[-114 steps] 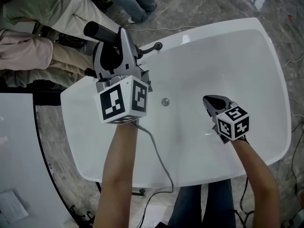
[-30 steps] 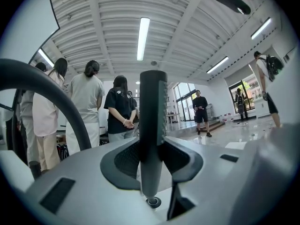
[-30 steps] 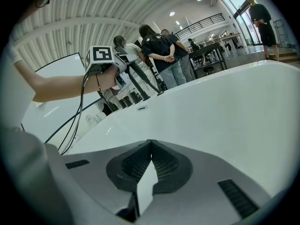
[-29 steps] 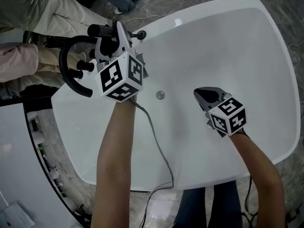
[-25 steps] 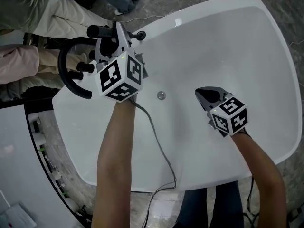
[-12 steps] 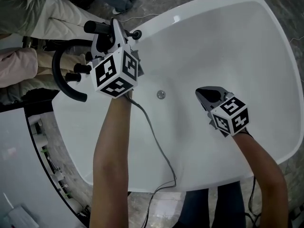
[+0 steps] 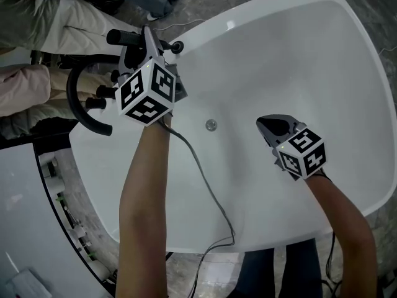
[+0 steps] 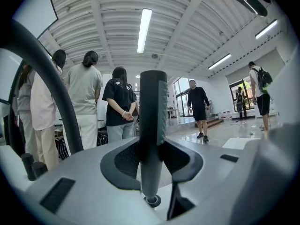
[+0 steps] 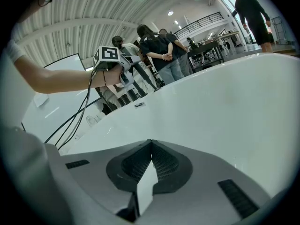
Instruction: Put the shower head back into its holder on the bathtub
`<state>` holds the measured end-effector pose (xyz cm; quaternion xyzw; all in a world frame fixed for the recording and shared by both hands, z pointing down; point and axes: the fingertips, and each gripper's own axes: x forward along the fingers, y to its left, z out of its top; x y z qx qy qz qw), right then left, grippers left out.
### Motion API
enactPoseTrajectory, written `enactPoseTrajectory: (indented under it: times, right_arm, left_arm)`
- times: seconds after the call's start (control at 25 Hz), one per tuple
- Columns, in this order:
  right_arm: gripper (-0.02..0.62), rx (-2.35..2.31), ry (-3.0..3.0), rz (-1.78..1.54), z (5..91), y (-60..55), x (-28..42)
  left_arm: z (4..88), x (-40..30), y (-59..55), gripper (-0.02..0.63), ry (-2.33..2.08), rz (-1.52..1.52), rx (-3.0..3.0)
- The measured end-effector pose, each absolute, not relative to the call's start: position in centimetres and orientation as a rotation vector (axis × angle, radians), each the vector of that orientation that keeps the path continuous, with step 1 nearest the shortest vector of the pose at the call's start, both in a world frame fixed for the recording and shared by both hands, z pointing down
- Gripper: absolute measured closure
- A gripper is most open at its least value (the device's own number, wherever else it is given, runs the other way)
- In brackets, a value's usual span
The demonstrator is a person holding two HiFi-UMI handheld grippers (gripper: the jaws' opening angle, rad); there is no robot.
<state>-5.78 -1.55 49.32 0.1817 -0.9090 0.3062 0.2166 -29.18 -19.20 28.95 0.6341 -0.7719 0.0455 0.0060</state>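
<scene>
In the left gripper view the black shower head point(image 8: 152, 116) stands upright between the pads of my left gripper point(image 8: 151, 165), which is shut on its handle. From above, my left gripper point(image 7: 144, 42) hovers over the far left rim of the white bathtub point(image 7: 298, 54), and the shower head point(image 7: 123, 38) pokes out to its left. Just to its right on the rim sits a small black round fitting point(image 7: 178, 45). My right gripper point(image 7: 265, 125) hangs over the tub's basin, shut and holding nothing, its pads meeting in the right gripper view point(image 9: 150, 146).
A black arched faucet pipe point(image 7: 75, 104) with small knobs point(image 7: 94, 102) stands at the tub's left rim. The drain point(image 7: 211, 125) lies mid-basin. A grey cable point(image 7: 198, 172) trails from my left gripper. Several people point(image 8: 84, 102) stand beyond the tub.
My left gripper has edged slightly left with the shower head, toward the faucet pipe. The right gripper has stayed where it was.
</scene>
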Motion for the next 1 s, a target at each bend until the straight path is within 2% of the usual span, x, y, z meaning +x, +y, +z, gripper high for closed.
enactPoseTrajectory:
  times: [1.0]
  right_arm:
    - [0.589, 0.516, -2.491, 0.854, 51.5, -2.0, -5.0]
  left_arm:
    - [32.0, -29.8, -21.0, 0.480, -2.385, 0.156, 1.958]
